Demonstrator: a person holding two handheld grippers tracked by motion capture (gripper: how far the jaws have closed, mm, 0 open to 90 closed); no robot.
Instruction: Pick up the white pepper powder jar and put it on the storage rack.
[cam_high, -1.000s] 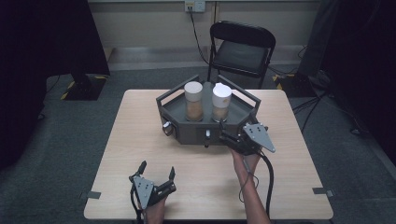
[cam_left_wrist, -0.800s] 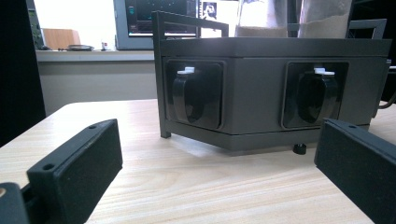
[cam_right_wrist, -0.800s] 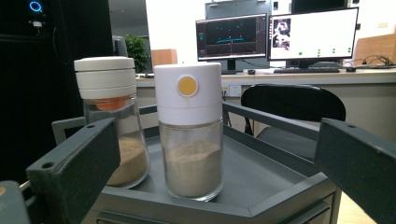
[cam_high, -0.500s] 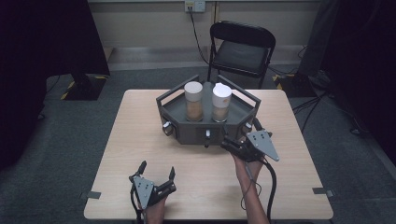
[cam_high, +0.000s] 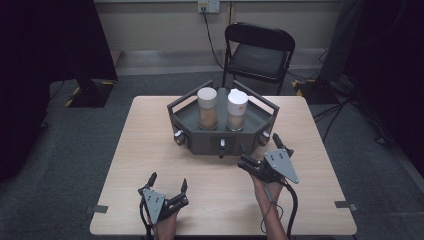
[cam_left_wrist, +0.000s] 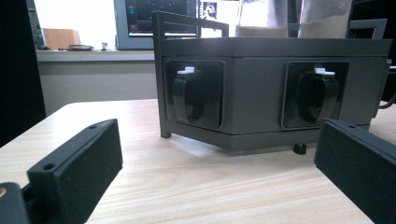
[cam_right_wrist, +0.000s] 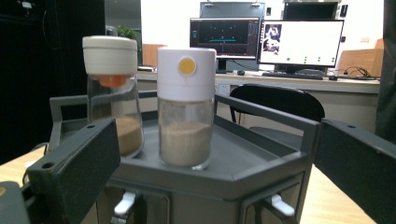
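The right gripper (cam_high: 258, 152), jaws spread, is facing the white-capped jar (cam_right_wrist: 186, 107); glass looks slippery and fragile, so gripping mid-body seems safest.

The support surface is a light wood-grain table (cam_high: 150, 150) standing on grey carpeted floor (cam_high: 75, 130). A dark grey hexagonal tray stand (cam_high: 222, 137) with a raised rail and knobs on its front faces rests directly on the tabletop, toward the far edge at the centre. It stands on small black feet (cam_left_wrist: 299, 149).
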